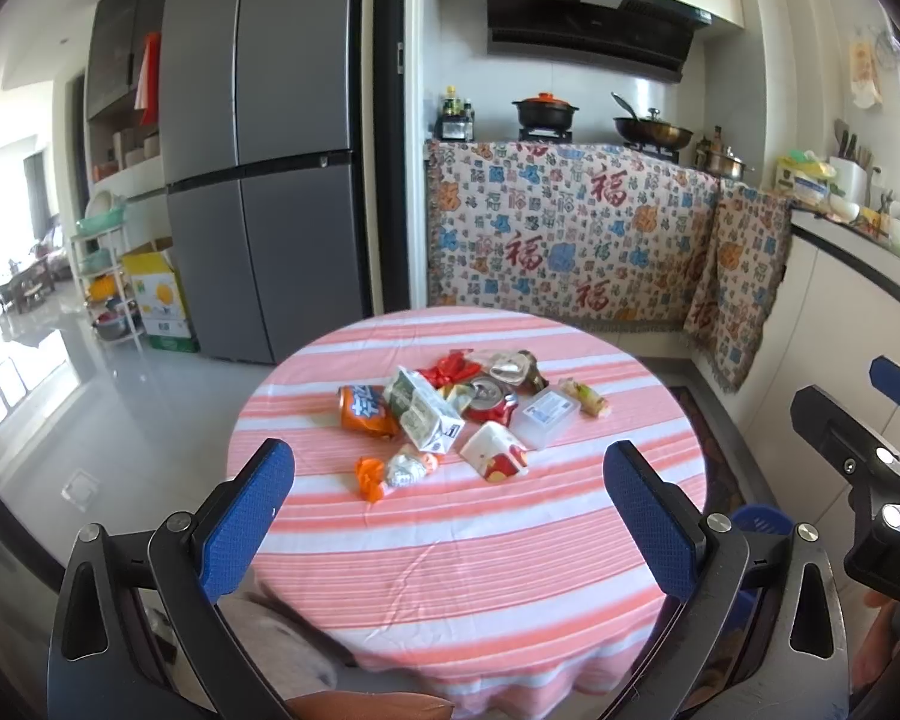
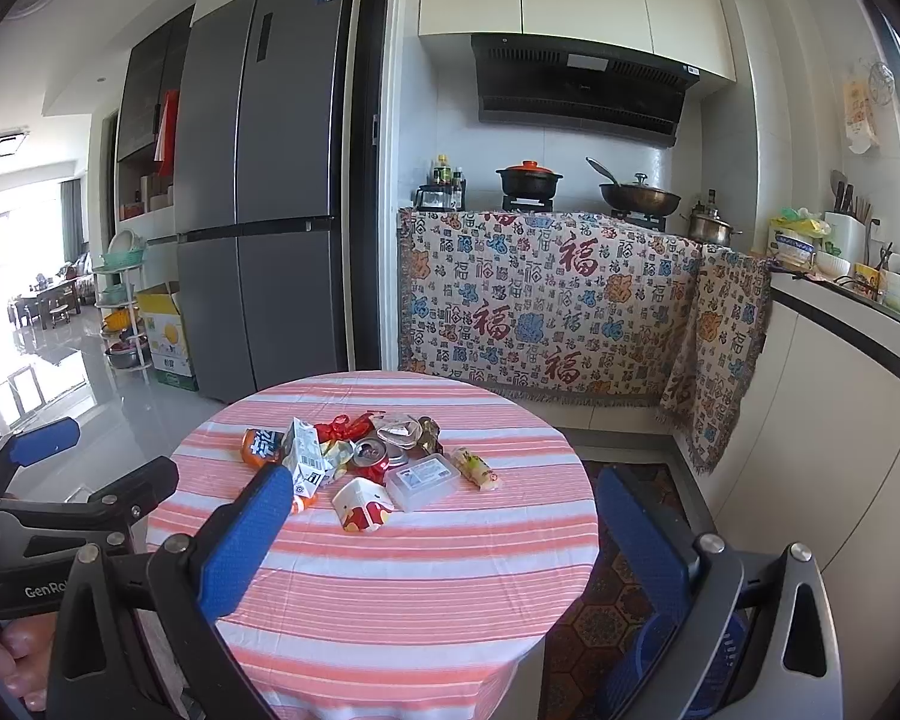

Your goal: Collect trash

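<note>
A pile of trash lies in the middle of a round table with a pink striped cloth [image 1: 450,552] [image 2: 402,588]. It holds an orange can [image 1: 363,411] [image 2: 259,446], a green-white carton [image 1: 423,411] [image 2: 306,456], a red can [image 1: 491,399] [image 2: 371,457], a clear plastic box [image 1: 543,417] [image 2: 424,480], a red-white paper cup [image 1: 497,453] [image 2: 363,504] and an orange wrapper [image 1: 393,471]. My left gripper [image 1: 450,498] is open and empty, short of the pile. My right gripper [image 2: 444,516] is open and empty, to its right; its left finger hides the wrapper.
A blue basket [image 1: 762,525] [image 2: 660,666] stands on the floor right of the table. A grey fridge [image 1: 258,150] is behind on the left. A counter draped in patterned cloth [image 1: 570,240] with pots stands behind. A white counter [image 2: 840,390] runs along the right.
</note>
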Demonstrator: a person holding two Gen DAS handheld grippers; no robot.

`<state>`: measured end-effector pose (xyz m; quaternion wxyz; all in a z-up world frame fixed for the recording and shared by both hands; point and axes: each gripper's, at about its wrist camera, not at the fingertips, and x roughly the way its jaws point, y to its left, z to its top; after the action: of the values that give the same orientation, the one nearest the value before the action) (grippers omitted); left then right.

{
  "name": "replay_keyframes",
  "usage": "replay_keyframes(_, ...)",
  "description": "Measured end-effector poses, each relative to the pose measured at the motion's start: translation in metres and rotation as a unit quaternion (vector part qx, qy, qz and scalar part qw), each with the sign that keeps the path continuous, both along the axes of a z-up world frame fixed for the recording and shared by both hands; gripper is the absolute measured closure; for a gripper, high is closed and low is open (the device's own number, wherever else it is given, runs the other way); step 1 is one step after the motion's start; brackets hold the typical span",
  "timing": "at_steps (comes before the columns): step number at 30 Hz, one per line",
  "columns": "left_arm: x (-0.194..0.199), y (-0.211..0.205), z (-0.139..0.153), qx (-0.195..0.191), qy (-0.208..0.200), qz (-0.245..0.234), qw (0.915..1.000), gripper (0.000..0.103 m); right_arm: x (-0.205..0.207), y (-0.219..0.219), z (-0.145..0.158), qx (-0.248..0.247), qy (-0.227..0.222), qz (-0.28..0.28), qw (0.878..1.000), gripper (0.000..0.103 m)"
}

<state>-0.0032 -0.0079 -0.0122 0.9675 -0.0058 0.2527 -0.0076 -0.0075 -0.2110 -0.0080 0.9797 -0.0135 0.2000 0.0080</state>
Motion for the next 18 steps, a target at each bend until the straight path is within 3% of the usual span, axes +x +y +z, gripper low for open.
replay_keyframes(18, 0.0003, -0.0004, 0.0010, 0.000, 0.001, 0.000, 1.0000, 0.001, 0.0003, 0.0041, -0.0012, -0.002, 0.001, -0.002, 1.000, 0.000)
